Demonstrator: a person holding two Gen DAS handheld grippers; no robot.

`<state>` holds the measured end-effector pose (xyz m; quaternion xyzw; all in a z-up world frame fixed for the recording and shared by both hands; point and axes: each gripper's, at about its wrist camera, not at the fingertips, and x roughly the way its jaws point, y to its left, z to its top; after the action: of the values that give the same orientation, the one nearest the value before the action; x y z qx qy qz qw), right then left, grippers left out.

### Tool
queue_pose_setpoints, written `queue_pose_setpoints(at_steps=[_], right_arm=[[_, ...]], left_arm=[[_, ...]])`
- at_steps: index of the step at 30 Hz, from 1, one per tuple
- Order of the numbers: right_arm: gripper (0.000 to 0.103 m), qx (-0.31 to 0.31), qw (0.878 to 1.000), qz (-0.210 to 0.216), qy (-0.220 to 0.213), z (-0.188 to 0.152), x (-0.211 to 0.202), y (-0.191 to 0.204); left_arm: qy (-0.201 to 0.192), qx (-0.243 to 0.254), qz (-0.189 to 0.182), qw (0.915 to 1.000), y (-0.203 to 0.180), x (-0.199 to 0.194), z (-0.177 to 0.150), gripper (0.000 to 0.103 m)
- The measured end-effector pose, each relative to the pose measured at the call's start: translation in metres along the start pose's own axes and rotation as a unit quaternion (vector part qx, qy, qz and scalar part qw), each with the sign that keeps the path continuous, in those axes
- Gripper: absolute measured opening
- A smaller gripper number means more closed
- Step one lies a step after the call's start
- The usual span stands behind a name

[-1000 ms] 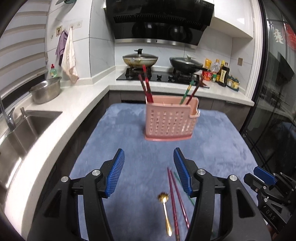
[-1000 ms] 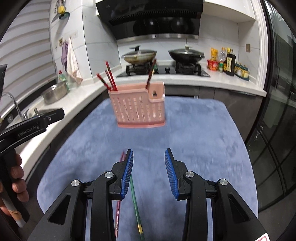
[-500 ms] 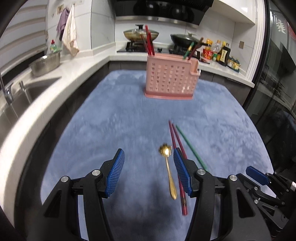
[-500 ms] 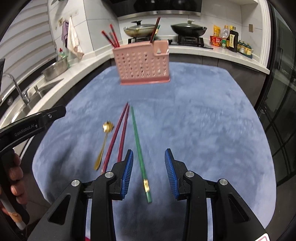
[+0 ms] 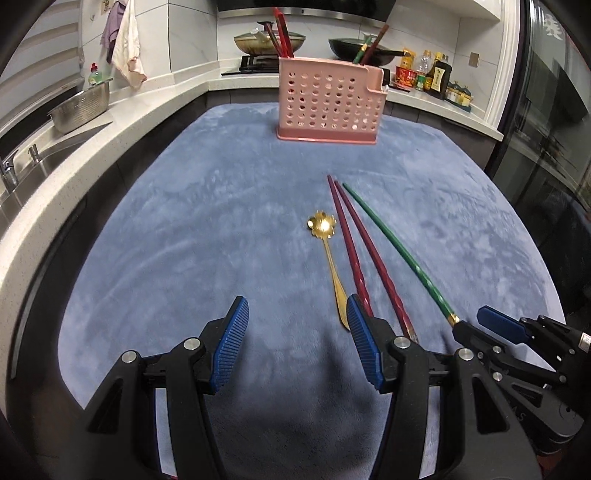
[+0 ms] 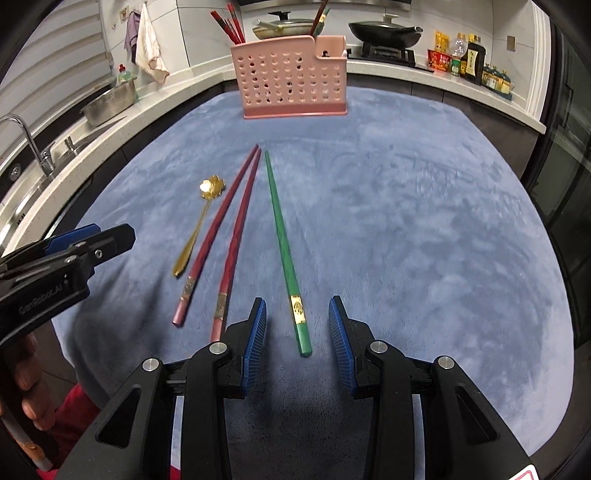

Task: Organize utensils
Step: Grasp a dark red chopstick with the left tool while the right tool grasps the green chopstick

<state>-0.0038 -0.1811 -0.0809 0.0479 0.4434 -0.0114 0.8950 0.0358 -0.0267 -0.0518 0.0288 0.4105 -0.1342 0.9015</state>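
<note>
A pink perforated utensil holder (image 5: 328, 105) (image 6: 291, 79) stands at the far side of the blue mat, with red and dark chopsticks sticking out of it. On the mat lie a gold spoon (image 5: 330, 266) (image 6: 195, 229), two red chopsticks (image 5: 364, 254) (image 6: 229, 236) and one green chopstick (image 5: 399, 251) (image 6: 286, 251). My left gripper (image 5: 297, 319) is open just above the mat; the spoon's handle tip lies by its right finger. My right gripper (image 6: 297, 321) is open, and the butt end of the green chopstick lies between its fingers without touching the pads.
A white counter (image 5: 122, 122) curves around the mat, with a steel bowl (image 5: 79, 109), a sink and tap (image 6: 33, 147) on the left. A stove with pans (image 6: 384, 31) and bottles (image 5: 437, 75) lie behind. A dark glass door (image 5: 554, 129) stands at right.
Both grippers have sunk toward the mat and tilted downward. The spoon and chopsticks now lie ahead of the fingers, and the holder sits higher in both views.
</note>
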Motion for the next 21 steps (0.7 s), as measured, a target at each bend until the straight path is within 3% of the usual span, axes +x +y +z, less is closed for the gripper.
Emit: queue_pose_setpoints(at_steps=[11,15,21], right_arm=[[0.024,-0.005,1.0,-0.007,0.011,-0.005,0.014,0.001],[0.01,-0.004,1.0,-0.012,0.009,-0.006,0.014,-0.001],[0.009,0.004,1.0,-0.014,0.005,-0.006,0.013,-0.003]], left_arm=[[0.016,0.02,-0.012,0.9996,-0.013,0.009,-0.01,0.053],[0.021,0.025,-0.017,0.9993,-0.017,0.011,-0.012,0.055],[0.028,0.028,-0.025,0.9989,-0.02,0.014,-0.015,0.057]])
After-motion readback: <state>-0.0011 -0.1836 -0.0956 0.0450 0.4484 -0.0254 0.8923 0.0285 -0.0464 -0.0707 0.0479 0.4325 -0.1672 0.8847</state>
